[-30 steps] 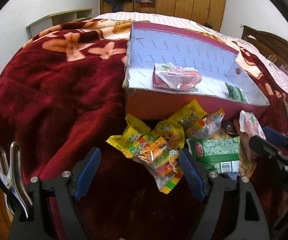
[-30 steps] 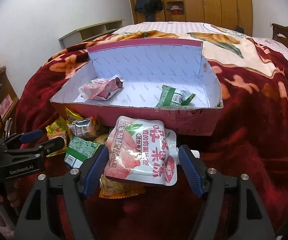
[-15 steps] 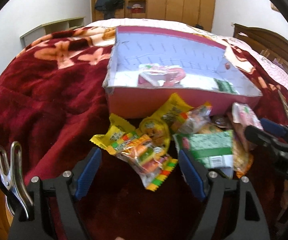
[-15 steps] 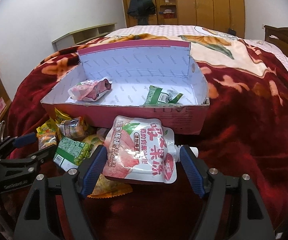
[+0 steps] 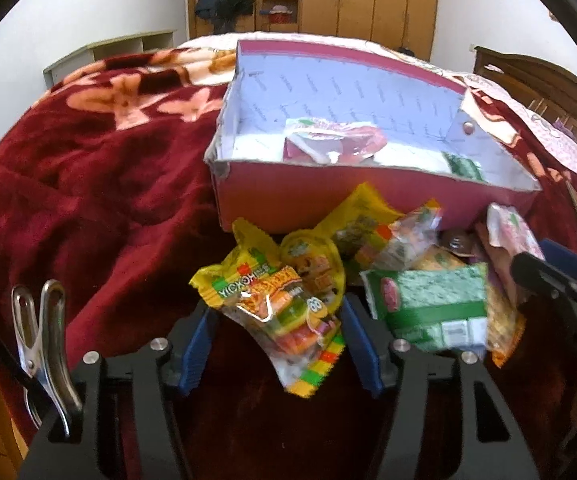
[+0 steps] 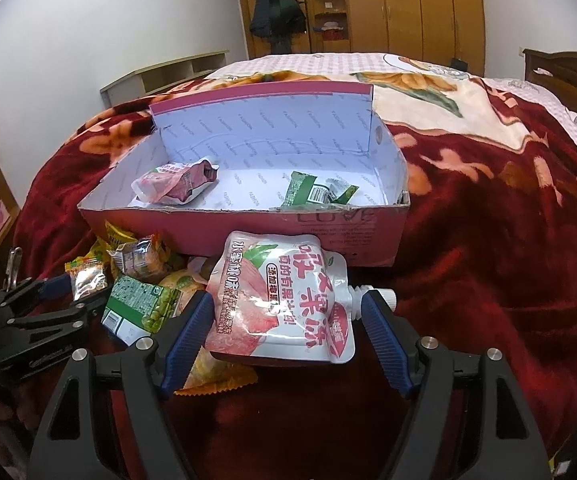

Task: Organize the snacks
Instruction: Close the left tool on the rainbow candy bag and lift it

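Note:
A colourful candy bag (image 5: 288, 320) tops the snack pile on the red blanket, in front of the pink cardboard box (image 5: 328, 204). My left gripper (image 5: 278, 332) is closing around it; the bag lies between the blue pads, which do not clearly press it. A pink-and-white jelly pouch (image 6: 284, 304) lies between the pads of my right gripper (image 6: 286, 320), whose jaws are opening; a gap shows beside its right pad. The box (image 6: 248, 232) holds a pink pouch (image 6: 176, 184) and a green packet (image 6: 316, 192).
A green packet (image 5: 432, 304), yellow bags (image 5: 364, 208) and other snacks crowd the blanket before the box. The right gripper (image 5: 536, 256) reaches in at the right edge of the left wrist view. A metal clip (image 5: 40, 332) hangs at the left. Wardrobes stand behind the bed.
The left gripper's pads have drawn in toward the candy bag, and its view has shifted slightly. The right gripper and the jelly pouch look about as before.

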### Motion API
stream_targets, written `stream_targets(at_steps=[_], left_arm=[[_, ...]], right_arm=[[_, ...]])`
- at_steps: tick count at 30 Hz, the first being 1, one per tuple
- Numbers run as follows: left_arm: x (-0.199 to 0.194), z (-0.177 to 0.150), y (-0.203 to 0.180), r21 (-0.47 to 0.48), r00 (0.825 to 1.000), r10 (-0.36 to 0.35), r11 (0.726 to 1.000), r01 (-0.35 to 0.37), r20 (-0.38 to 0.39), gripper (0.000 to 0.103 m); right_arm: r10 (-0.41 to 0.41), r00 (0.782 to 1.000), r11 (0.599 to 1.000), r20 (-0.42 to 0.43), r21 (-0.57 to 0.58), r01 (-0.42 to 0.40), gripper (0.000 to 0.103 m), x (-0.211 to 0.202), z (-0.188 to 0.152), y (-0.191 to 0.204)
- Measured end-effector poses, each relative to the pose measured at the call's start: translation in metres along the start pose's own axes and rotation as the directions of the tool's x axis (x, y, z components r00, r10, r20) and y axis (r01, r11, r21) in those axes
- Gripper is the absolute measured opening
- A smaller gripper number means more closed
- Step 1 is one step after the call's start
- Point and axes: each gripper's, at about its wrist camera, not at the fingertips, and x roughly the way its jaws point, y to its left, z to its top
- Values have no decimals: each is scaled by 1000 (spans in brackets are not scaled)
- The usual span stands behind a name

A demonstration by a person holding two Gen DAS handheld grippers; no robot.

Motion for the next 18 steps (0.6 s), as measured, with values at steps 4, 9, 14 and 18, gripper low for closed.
stream_targets(at_steps=[4,9,14,18], left_arm=[[0,-2,-2,14,1000,16,1000,-17,7,63],[-4,-4,0,6,1000,15,1000,-16,26,47],[-9,-4,4,-9,999,-2,1000,2,38,45],[-20,-5,5,-9,998,-19,1000,20,61,44]], right_arm=[[11,1000,1000,-4,-8,-11,91,6,0,3],[-13,999,1000,-34,9,13,91,19,-1,2],[1,1000,999,-17,47,0,77,13,0,-4],[16,1000,999,5,49,-16,67,6,0,-4]])
